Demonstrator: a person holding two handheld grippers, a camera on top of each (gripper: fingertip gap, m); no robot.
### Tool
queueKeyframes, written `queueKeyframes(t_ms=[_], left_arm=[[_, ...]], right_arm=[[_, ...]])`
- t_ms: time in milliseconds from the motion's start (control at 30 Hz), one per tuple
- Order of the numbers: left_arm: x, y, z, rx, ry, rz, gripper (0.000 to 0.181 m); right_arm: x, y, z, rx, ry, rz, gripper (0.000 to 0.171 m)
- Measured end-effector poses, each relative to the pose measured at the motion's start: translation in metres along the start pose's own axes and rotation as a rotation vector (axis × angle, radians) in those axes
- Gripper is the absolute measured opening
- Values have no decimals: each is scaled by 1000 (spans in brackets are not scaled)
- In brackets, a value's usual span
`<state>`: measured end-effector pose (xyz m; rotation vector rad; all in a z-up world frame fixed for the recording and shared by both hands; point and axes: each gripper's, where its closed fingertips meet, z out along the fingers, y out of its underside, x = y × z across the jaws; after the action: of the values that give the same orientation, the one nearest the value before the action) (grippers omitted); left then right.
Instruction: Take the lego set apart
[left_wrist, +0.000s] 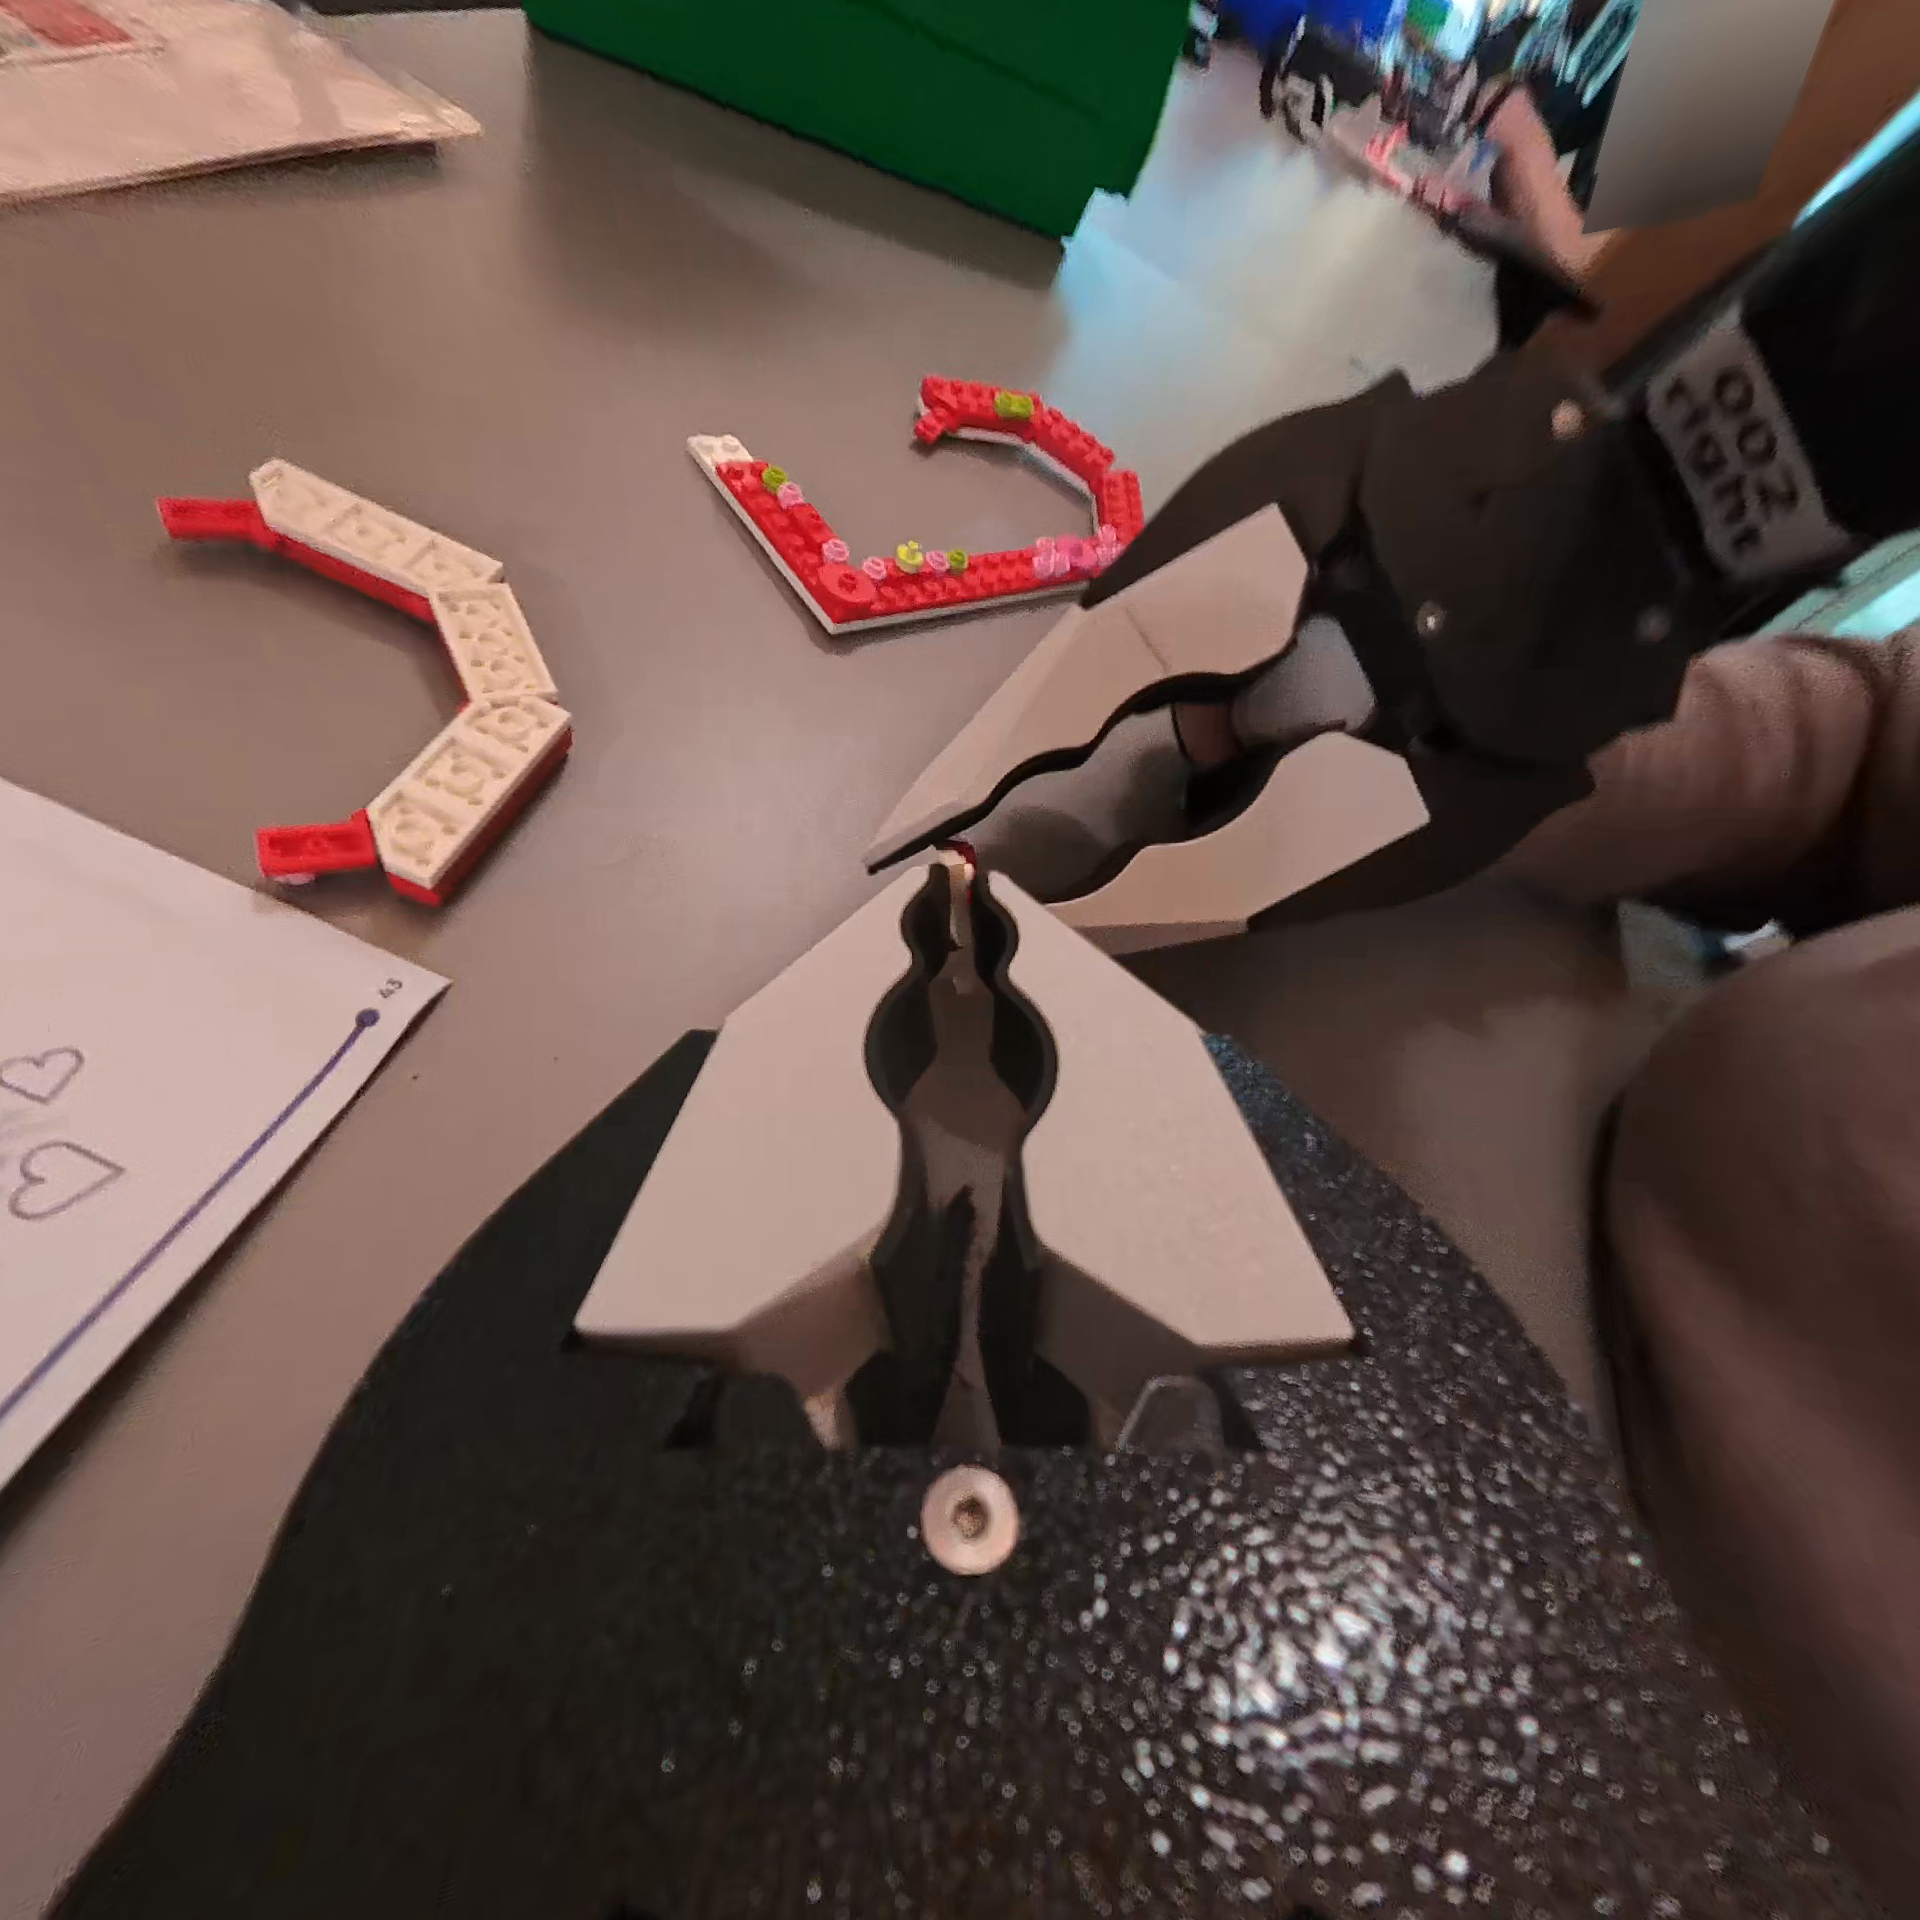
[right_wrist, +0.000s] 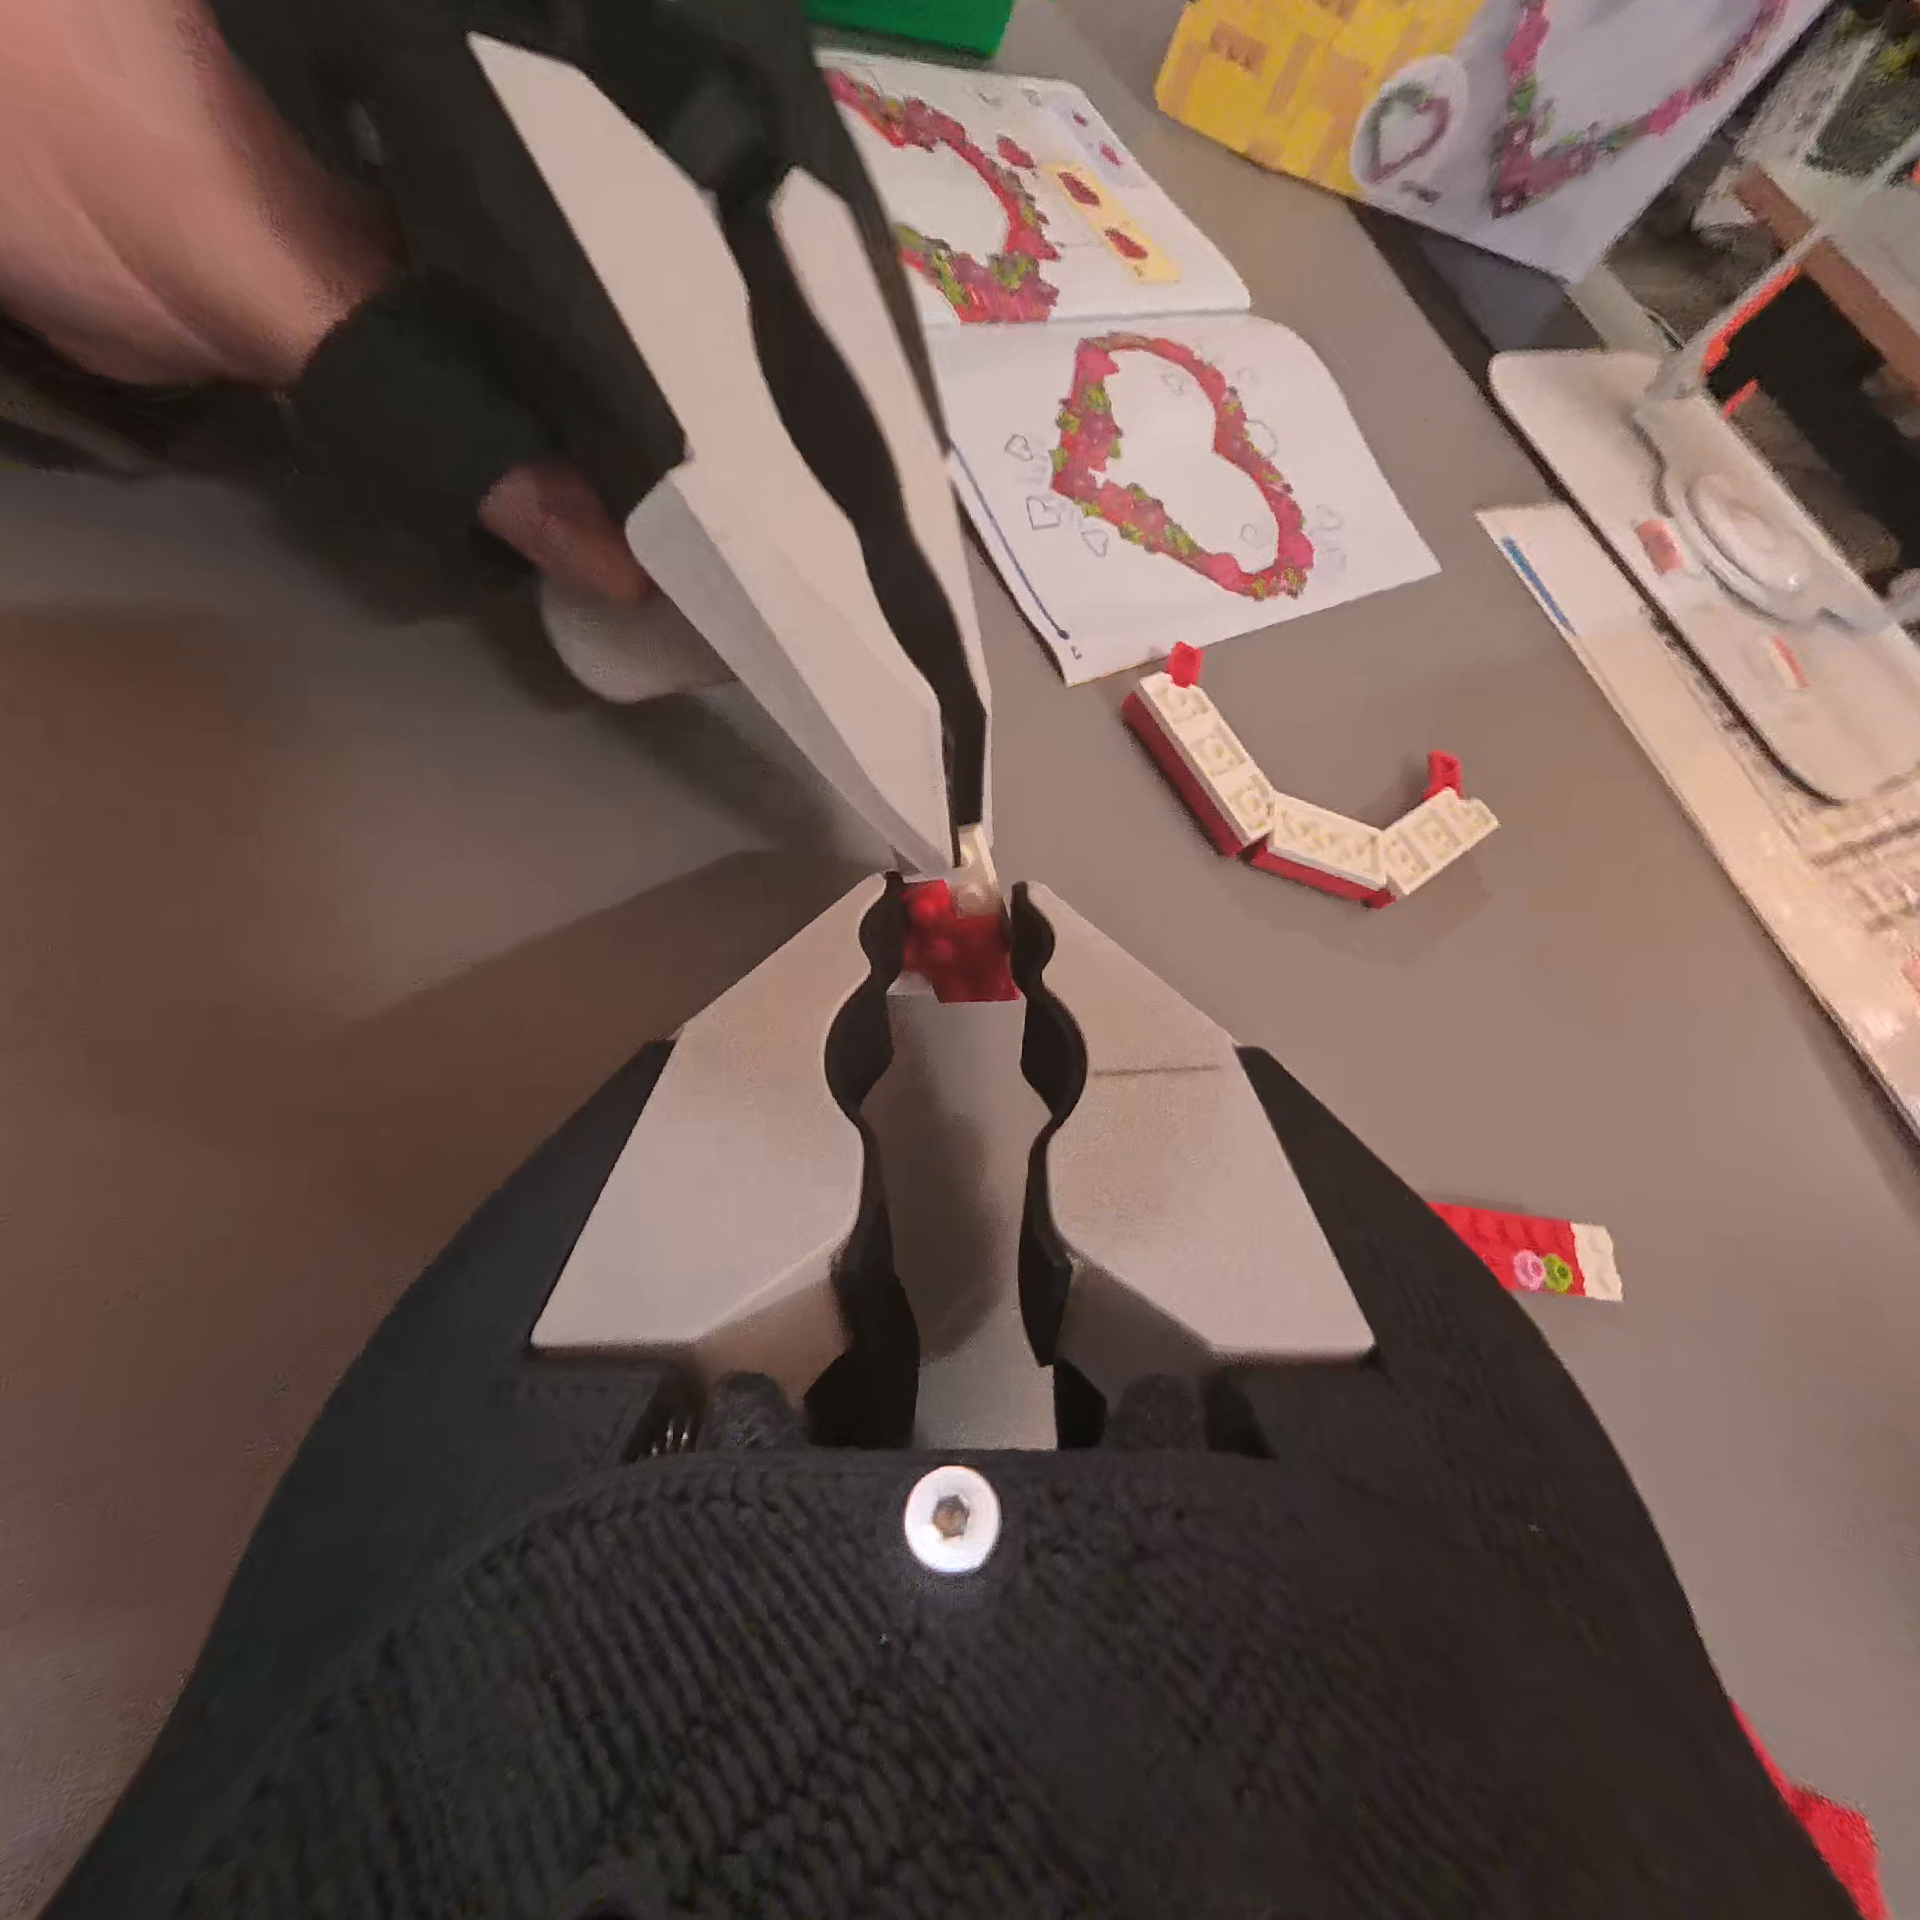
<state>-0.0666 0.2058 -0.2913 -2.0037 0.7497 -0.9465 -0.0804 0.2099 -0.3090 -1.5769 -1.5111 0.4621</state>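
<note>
Both grippers meet tip to tip above the table on one small red-and-white lego piece. In the right wrist view my right gripper (right_wrist: 951, 914) is shut on its red brick (right_wrist: 956, 945). My left gripper (right_wrist: 964, 831) comes down from above and is shut on the thin white plate (right_wrist: 977, 862) joined to that brick. In the left wrist view my left gripper (left_wrist: 954, 896) pinches the white plate (left_wrist: 951, 909), and the right gripper (left_wrist: 966, 864) comes in from the right. A hand holds each gripper.
On the grey table lie an upturned white-and-red curved segment (left_wrist: 416, 665) (right_wrist: 1299, 805), a red segment with small flowers (left_wrist: 935, 520), a short red-and-white strip (right_wrist: 1527, 1257), an open instruction booklet (right_wrist: 1174, 468) (left_wrist: 156, 1143), a yellow box (right_wrist: 1351, 94), a green box (left_wrist: 883, 83) and plastic bags (right_wrist: 1714, 644). Both grippers' tips are close together, under 4 cm apart.
</note>
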Motion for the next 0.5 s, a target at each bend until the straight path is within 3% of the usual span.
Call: queueKeyframes(t_ms=[200, 233, 367, 400, 433, 500], left_arm=[[7, -3, -3, 12, -11, 165, 1], [5, -6, -6, 34, -31, 210, 1], [29, -31, -22, 240, 75, 363, 1], [33, -33, -25, 266, 96, 378, 1], [36, -34, -26, 278, 122, 378, 1], [41, -33, -28, 282, 175, 351, 1]], right_arm=[[-2, -5, -9, 81, -112, 128, 26], [1, -5, -11, 93, -129, 185, 36], [7, -20, -27, 253, -280, 444, 36], [3, -25, -32, 293, -351, 478, 33], [-4, -29, -37, 323, -420, 475, 20], [-10, -30, -42, 335, -447, 400, 12]])
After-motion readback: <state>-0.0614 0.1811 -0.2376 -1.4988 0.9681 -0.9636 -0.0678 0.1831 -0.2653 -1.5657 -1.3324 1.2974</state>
